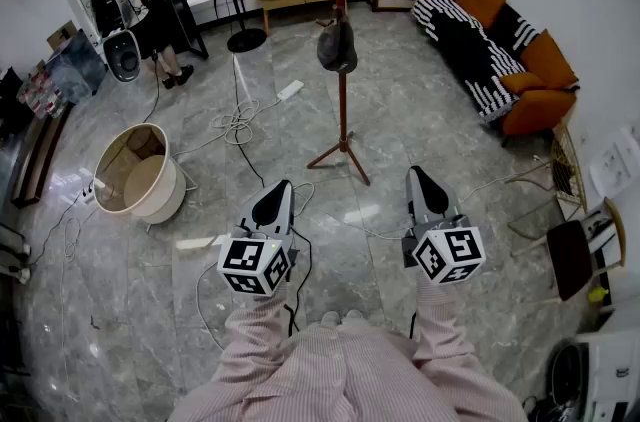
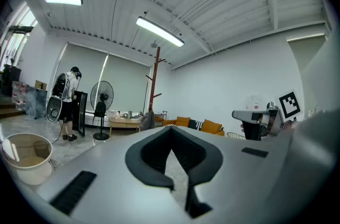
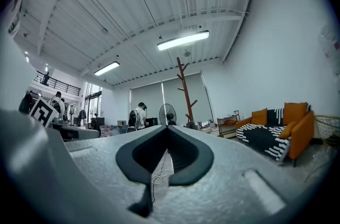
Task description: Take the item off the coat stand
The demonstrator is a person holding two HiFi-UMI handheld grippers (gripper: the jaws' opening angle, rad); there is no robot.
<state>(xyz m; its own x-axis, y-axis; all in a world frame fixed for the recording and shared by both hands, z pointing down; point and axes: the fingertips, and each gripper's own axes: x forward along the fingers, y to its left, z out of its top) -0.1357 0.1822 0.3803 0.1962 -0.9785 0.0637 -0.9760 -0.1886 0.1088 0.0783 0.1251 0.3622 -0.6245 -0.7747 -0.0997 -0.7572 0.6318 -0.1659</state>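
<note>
Far across open grey floor (image 1: 420, 120), a dark cap (image 1: 337, 46) hangs on the coat stand (image 1: 342, 100), cables (image 1: 238, 122) left of its feet, sofa (image 1: 500, 60) right. Near, left gripper (image 1: 279, 187) and right gripper (image 1: 416, 173) are both clenched, empty, well apart from it.

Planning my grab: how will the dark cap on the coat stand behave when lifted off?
The cap sags in a soft lump on the coat stand, so it is probably floppy and will fold when gripped. It looks small beside the pole, so likely light. The stand has a thin pole on narrow feet; a sideways tug might rock it.
</note>
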